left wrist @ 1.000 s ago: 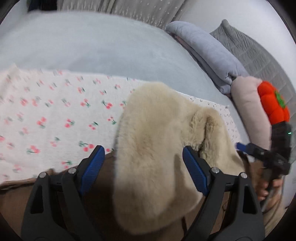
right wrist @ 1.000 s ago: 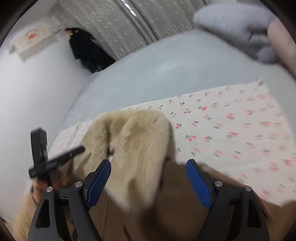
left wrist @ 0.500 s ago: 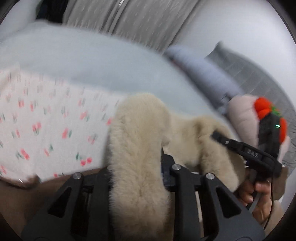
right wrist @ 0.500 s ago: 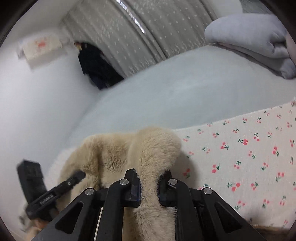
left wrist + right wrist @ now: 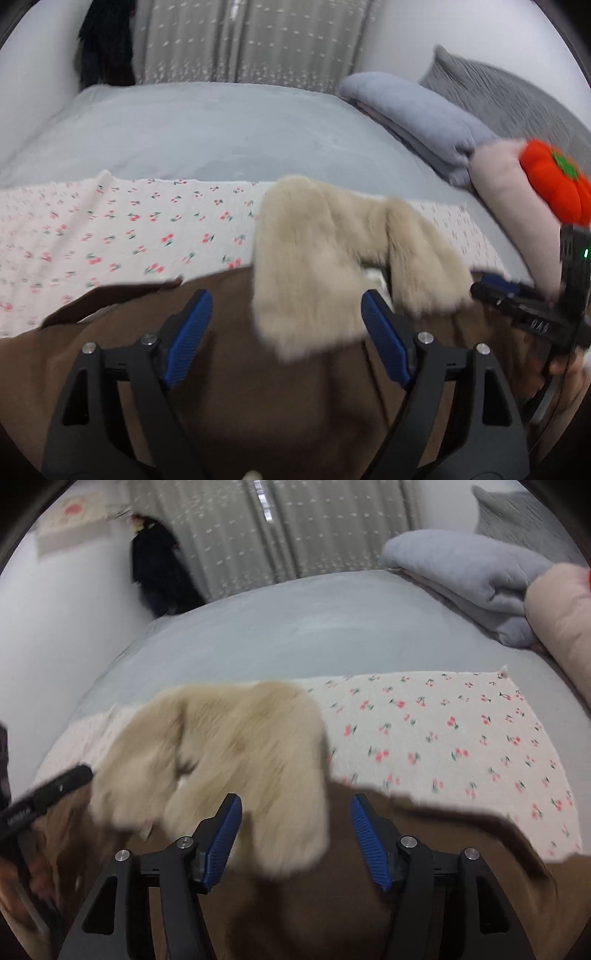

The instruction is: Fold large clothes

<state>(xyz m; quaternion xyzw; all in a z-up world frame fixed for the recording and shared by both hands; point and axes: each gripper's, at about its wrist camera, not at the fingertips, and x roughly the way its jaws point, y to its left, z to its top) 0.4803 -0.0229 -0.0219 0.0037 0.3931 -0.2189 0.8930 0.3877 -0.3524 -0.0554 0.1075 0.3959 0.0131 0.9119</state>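
left gripper (image 5: 286, 332) open, empty, above brown coat (image 5: 240, 369) on cherry sheet (image 5: 110, 236) — fur collar (image 5: 310, 266) draped flat atop it. right gripper (image 5: 295, 834) likewise open, empty. best now: smooth collar, then pinch coat edges evenly.

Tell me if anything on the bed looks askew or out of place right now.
The beige fur collar lies bunched and lopsided on the brown coat, one lobe flopped over. The coat's edge over the cherry-print sheet is uneven. Both hand-held grippers are open, touching nothing.
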